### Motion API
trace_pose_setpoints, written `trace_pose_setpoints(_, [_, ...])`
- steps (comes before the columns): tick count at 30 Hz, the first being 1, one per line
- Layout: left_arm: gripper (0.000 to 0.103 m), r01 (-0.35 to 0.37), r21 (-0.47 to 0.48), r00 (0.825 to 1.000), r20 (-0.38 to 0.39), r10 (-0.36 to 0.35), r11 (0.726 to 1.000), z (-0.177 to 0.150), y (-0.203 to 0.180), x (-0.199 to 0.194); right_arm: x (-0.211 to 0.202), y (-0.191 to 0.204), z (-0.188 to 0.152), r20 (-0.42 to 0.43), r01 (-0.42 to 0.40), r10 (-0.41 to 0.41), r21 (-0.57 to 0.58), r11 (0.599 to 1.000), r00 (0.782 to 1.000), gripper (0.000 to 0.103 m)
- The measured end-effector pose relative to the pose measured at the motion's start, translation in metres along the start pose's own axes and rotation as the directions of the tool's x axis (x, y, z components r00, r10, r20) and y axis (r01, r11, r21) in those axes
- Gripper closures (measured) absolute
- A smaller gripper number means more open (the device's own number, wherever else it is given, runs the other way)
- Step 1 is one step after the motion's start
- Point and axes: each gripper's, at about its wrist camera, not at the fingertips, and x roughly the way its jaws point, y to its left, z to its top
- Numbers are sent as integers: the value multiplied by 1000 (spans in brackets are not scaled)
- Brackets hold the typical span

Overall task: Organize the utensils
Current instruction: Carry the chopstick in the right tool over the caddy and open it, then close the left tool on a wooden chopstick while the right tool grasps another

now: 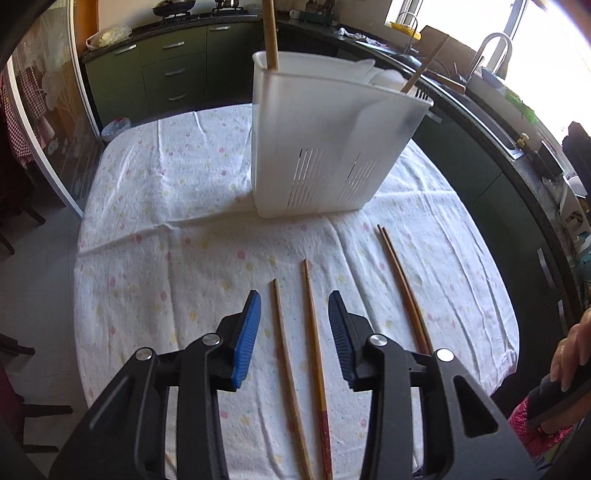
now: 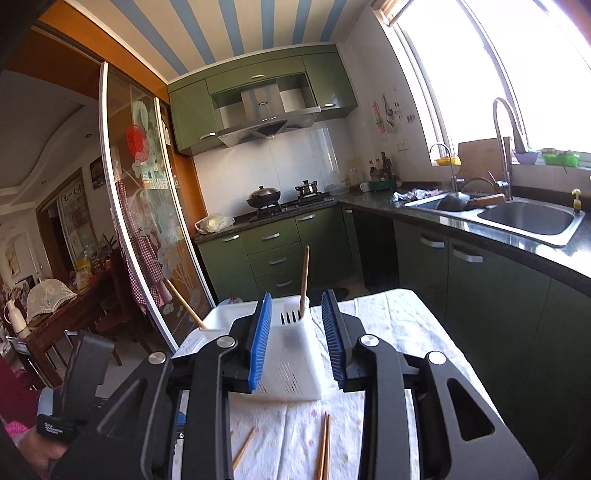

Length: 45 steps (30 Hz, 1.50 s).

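On the cloth-covered table [image 1: 166,192] the white utensil holder [image 1: 317,147] stands upright with two chopsticks already in it. Four more lie before it: two loose chopsticks [image 1: 314,332] under my left gripper [image 1: 294,306], a pair [image 1: 402,288] to their right. I should drop straight, centring one stick. Both my left and right gripper [image 2: 294,308] gape wide, empty, touching nothing.

Kitchen interior: green cabinets [image 2: 275,236] lined two walls beneath a steel range hood [image 2: 266,122]; daylight entered a window [image 2: 517,70] above the sink [image 2: 528,218]; striped ceiling [image 2: 240,26] overhead.
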Motion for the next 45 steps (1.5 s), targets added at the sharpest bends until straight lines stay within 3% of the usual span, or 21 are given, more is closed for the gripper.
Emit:
trace_pose_setpoints(7, [67, -64, 17, 991, -112, 66, 998, -21, -4, 31, -18, -38, -32, -81, 11, -2, 108, 994, 997, 72])
trace_pose_setpoints(11, [76, -87, 38, 984, -150, 92, 996, -28, -9, 40, -17, -40, -41, -107, -2, 14, 115, 993, 994, 72])
trace_pose_setpoints(17, [87, -116, 45, 976, -178, 122, 992, -31, -8, 49, -11, -32, -43, -135, -20, 35, 109, 994, 990, 68])
trace_pose_setpoints(22, [87, -133, 60, 975, -174, 141, 989, -31, -9, 51, 1, -23, -44, -195, 3, 10, 67, 998, 981, 66])
trace_pose_setpoints(26, [88, -141, 80, 975, -159, 153, 987, -32, -14, 53, 32, -21, -55, -331, 43, -41, 0, 999, 943, 66])
trace_pose_setpoints(33, [87, -126, 69, 979, -153, 135, 990, -29, -7, 52, 88, -30, -103, -542, 76, -107, -79, 994, 834, 75])
trace_pose_setpoints(35, [87, -124, 75, 979, -153, 134, 990, -28, -5, 52, 99, -33, -111, -574, 73, -102, -74, 995, 812, 75])
trace_pose_setpoints(41, [87, -125, 90, 980, -141, 137, 988, -31, -7, 52, 115, -31, -121, -608, 85, -151, -135, 987, 779, 75])
trace_pose_setpoints(45, [87, -121, 92, 981, -140, 133, 988, -31, -8, 52, 119, -26, -125, -605, 95, -180, -169, 981, 776, 75])
